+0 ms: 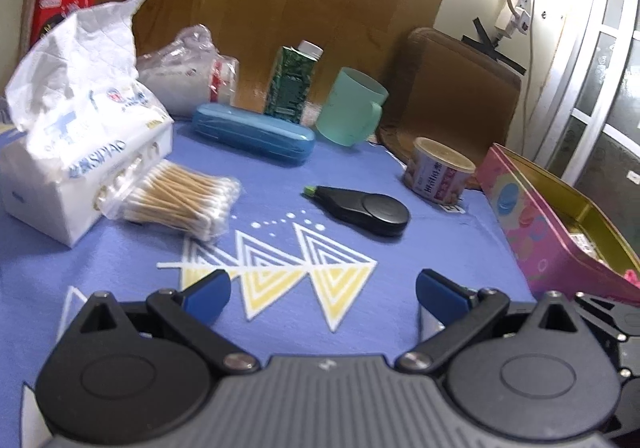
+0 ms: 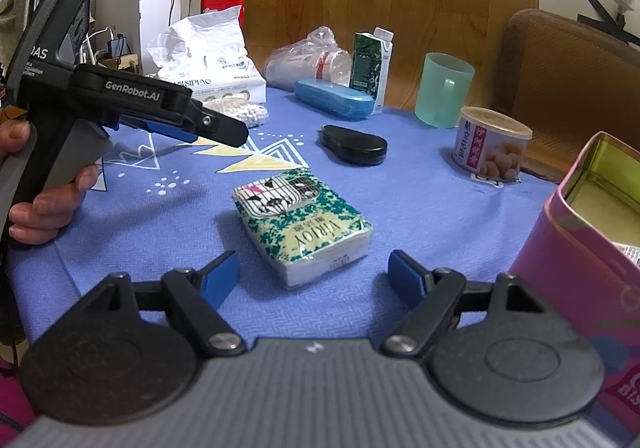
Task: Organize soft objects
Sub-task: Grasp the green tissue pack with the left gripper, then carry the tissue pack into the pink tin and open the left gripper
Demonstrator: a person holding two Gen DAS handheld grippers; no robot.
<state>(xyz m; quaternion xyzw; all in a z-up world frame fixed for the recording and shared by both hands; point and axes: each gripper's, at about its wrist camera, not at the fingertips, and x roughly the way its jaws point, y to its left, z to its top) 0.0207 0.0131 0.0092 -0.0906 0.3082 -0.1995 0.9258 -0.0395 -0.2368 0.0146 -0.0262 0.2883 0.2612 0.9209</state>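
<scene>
A green-and-white pocket tissue pack point(image 2: 304, 224) lies on the blue cloth point(image 2: 420, 200), just ahead of my open, empty right gripper point(image 2: 314, 278). A pink tin box point(image 2: 588, 248) with a gold inside stands open at the right; it also shows in the left wrist view point(image 1: 560, 224). A large white tissue pack point(image 1: 76, 128) with a tissue pulled up sits at the left, with a bag of cotton swabs point(image 1: 180, 204) against it. My left gripper point(image 1: 322, 294) is open and empty above the cloth's triangle print; it shows from the side in the right wrist view point(image 2: 216, 132).
At the back stand a blue case point(image 1: 252, 134), a green carton point(image 1: 292, 80), a teal mug point(image 1: 352, 108), a bagged roll point(image 1: 188, 76) and a can point(image 1: 438, 174). A black correction-tape dispenser point(image 1: 364, 208) lies mid-cloth. A brown chair point(image 1: 452, 88) stands behind.
</scene>
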